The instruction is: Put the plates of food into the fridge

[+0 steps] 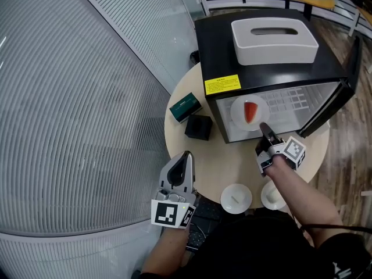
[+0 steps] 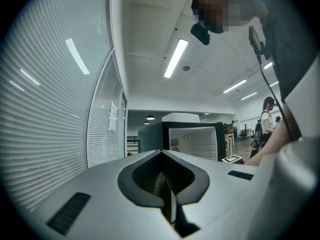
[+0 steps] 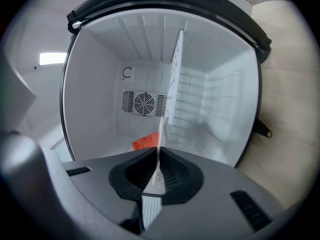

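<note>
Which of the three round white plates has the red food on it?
The round white plate at the black fridge's opening, gripped by the right gripper; the two plates on the beige table carry nothing red.

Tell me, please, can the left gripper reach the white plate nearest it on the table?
Probably yes: the plate lies on the table close beside the left gripper, nothing between them. Its jaws are together and empty, so they must open first.

The fridge point(image 1: 215, 45) is glossy black outside, smooth white plastic inside; the plate point(image 1: 238, 114) looks glazed white; the table point(image 1: 232, 163) is matt pale wood.
</note>
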`<act>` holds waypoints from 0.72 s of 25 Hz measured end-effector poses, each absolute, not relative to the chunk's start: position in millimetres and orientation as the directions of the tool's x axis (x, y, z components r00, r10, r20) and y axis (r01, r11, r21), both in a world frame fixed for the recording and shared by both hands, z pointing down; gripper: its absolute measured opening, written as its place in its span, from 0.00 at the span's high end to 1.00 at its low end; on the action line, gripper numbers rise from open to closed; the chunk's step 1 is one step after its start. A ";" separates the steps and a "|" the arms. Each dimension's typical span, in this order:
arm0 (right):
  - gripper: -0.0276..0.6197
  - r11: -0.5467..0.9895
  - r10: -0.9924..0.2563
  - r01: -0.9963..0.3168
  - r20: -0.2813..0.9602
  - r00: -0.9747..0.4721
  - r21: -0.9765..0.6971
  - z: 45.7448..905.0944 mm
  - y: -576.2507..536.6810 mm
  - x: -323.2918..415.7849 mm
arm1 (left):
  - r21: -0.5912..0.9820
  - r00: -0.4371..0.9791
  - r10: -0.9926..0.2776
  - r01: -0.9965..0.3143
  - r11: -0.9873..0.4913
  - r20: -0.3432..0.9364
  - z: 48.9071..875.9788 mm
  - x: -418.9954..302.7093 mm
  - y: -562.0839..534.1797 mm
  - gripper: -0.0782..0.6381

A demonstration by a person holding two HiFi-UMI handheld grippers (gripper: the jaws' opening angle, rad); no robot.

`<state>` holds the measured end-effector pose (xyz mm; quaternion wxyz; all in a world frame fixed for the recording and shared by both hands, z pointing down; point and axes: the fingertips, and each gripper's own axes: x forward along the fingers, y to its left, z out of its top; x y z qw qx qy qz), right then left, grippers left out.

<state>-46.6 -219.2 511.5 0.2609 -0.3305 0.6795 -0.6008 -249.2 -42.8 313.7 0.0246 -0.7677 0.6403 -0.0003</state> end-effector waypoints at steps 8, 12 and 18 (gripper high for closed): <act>0.92 0.018 -0.785 -0.113 0.056 -0.617 -0.993 511.8 -227.3 -50.7 | -0.035 0.159 -0.987 -0.987 -0.158 -0.028 314.6 -260.8 -45.1 0.89; 0.92 0.011 -0.787 -0.113 0.061 -0.614 -0.994 512.2 -233.2 -56.6 | -0.034 0.145 -0.989 -0.989 -0.144 -0.023 316.1 -266.1 -43.8 0.89; 0.92 0.005 -0.794 -0.104 0.059 -0.605 -0.995 512.6 -238.4 -64.4 | -0.040 0.115 -0.993 -0.993 -0.115 -0.010 318.3 -273.2 -35.4 0.89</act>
